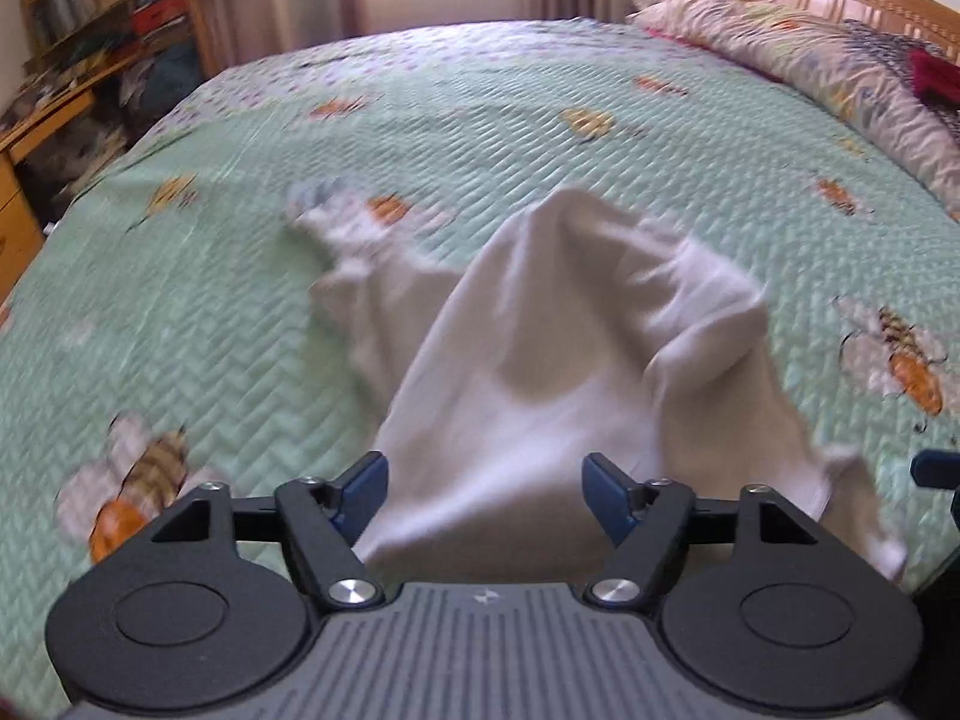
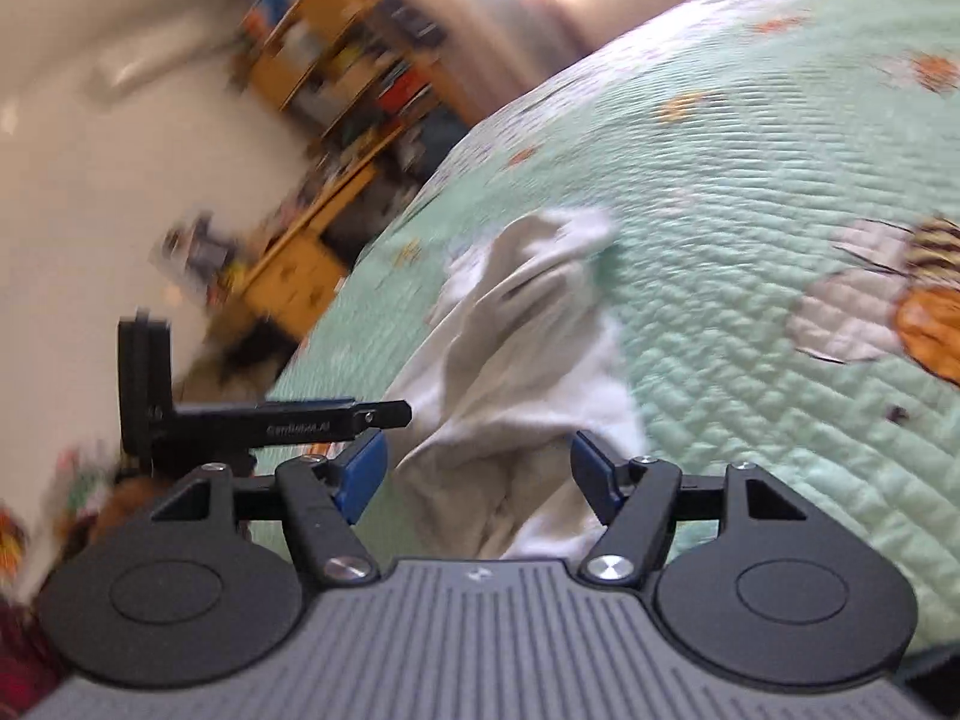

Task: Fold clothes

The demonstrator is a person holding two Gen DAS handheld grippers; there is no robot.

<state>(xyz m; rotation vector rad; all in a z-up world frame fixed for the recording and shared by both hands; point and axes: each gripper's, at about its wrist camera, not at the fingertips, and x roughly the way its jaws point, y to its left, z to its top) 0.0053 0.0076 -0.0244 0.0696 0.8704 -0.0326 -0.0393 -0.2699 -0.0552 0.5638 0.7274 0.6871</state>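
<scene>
Folding barely started, by the look of it. Nearest in the left wrist view, the left gripper [image 1: 485, 495] has its jaws apart, blue pads clear of the cloth; the white garment [image 1: 558, 354] sits between and beyond them but nothing pinches it. The right gripper [image 2: 477, 480] is the same: jaws apart, garment [image 2: 528, 324] in the gap and running ahead, not clamped.

The garment lies in a rumpled heap on the green quilted bedspread [image 1: 180, 276], humped in the middle, with a strip trailing toward the far left; blur hides whether that is a sleeve. No flat panel or clean crease shows, so my read is spreading, smoothing and every fold remain.

Farther off are pillows [image 1: 798, 54] by the headboard and cluttered shelves [image 1: 102, 6]; no other clothes for folding can be made out.
</scene>
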